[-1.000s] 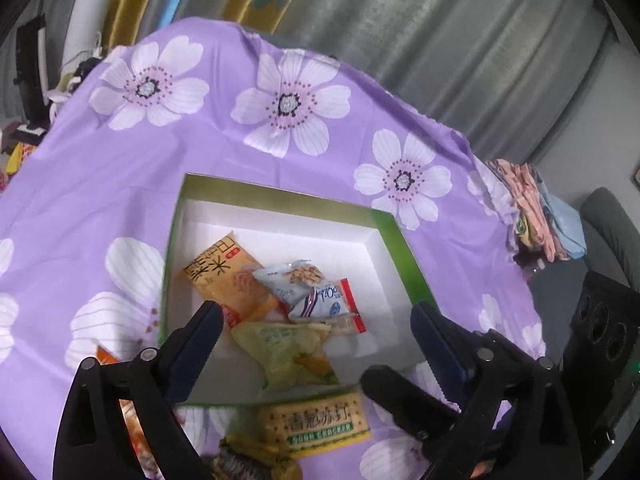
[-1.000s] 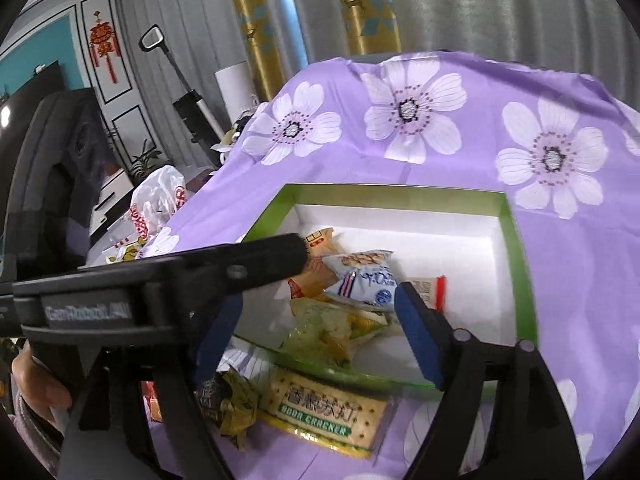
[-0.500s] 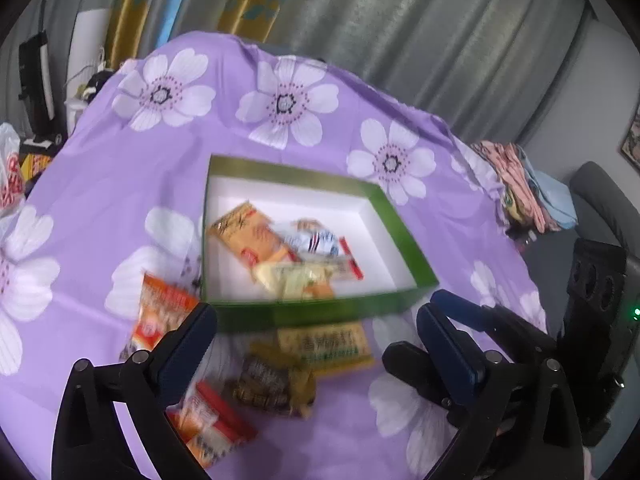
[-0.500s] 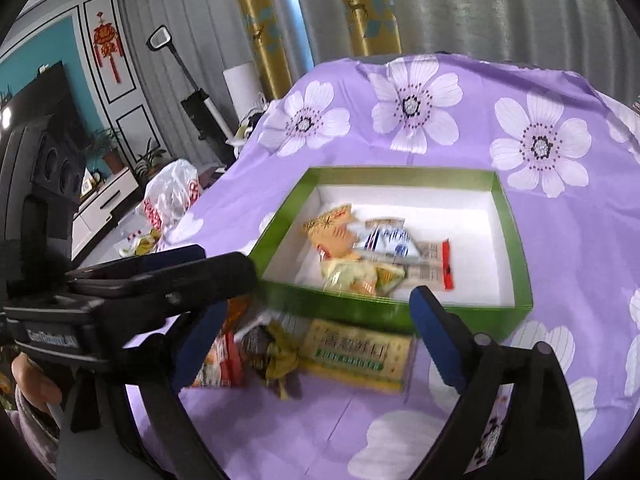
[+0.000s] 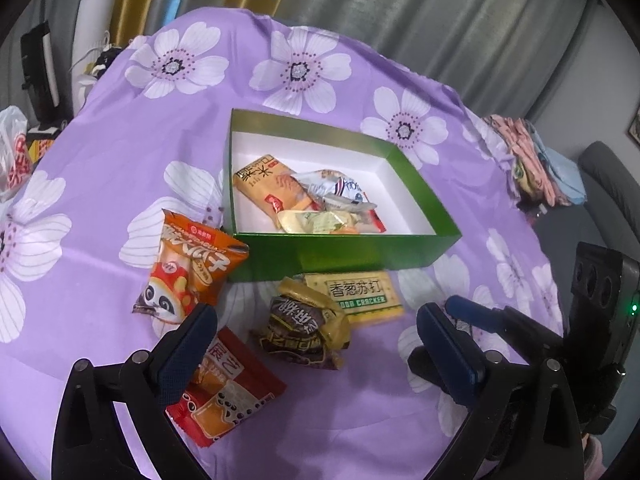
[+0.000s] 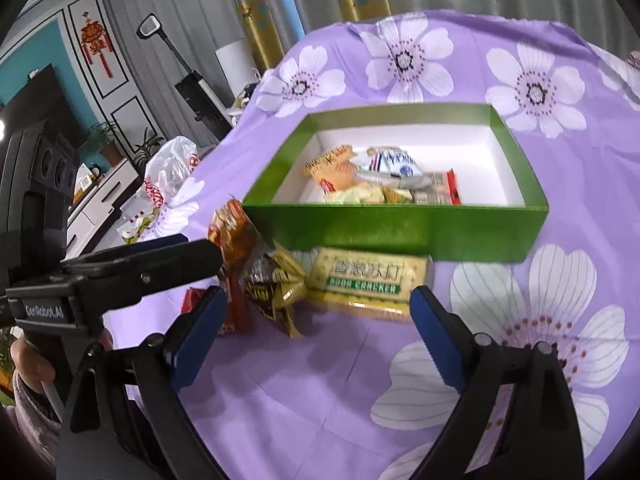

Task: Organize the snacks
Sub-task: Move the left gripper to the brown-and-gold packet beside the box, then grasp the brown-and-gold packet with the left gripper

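A green box (image 5: 344, 248) with a white inside stands on the purple flowered cloth. It holds an orange packet (image 5: 268, 188), a white-and-blue packet (image 5: 340, 188) and a pale yellow one (image 5: 316, 222). In front of it lie an orange panda bag (image 5: 188, 268), a brown-and-gold packet (image 5: 304, 324), a soda cracker pack (image 5: 360, 296) and a red packet (image 5: 228, 392). My left gripper (image 5: 316, 314) hangs open above the brown-and-gold packet, touching nothing. My right gripper (image 6: 316, 296) is open too, just short of the soda cracker pack (image 6: 368, 280), with nothing between its fingers.
A white plastic bag (image 6: 168, 168) sits past the table's left edge. Folded clothes (image 5: 532, 160) and a grey chair (image 5: 608, 176) are off to the right. A hand (image 6: 28, 364) holds the left gripper's handle. Bare cloth (image 6: 320, 380) lies below the right gripper.
Both grippers have drawn back from over the box towards the near side of the table. The loose packets in front of the box have come fully into view.
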A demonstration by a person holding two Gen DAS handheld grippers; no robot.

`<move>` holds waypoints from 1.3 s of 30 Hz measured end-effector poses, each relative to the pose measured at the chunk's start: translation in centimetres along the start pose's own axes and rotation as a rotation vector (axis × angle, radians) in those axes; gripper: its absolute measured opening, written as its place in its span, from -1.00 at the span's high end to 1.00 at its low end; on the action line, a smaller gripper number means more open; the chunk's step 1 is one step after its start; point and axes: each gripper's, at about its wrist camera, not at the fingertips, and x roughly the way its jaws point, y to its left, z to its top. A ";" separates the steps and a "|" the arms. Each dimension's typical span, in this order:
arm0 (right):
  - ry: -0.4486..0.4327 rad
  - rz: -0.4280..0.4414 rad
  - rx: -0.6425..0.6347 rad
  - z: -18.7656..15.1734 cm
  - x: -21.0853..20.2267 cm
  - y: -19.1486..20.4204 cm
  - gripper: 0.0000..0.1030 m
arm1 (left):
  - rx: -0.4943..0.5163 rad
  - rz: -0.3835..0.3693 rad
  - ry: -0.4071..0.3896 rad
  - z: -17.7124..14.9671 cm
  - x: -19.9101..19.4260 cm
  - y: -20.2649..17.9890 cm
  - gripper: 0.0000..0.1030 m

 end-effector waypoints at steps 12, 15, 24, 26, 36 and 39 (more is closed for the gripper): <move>0.049 0.014 0.008 -1.2 2.6 0.8 -0.81 | 0.038 -0.031 0.050 -0.4 1.9 0.2 -0.94; 0.057 0.020 0.006 -1.5 3.1 1.0 -0.81 | 0.050 -0.036 0.046 -0.5 2.0 0.1 -0.94; 0.066 0.052 0.032 -2.3 4.3 0.9 -0.80 | 0.081 -0.050 0.095 -1.1 3.4 -0.2 -0.94; 0.067 0.070 0.046 -2.5 4.7 0.8 -0.78 | 0.093 -0.052 0.101 -1.4 3.7 -0.4 -0.94; 0.095 0.160 0.040 -2.3 6.9 1.7 -0.37 | 0.058 -0.022 0.156 -1.6 5.4 0.3 -0.53; 0.110 0.175 0.029 -2.2 7.7 2.1 -0.25 | 0.056 -0.008 0.164 -1.7 5.7 0.5 -0.31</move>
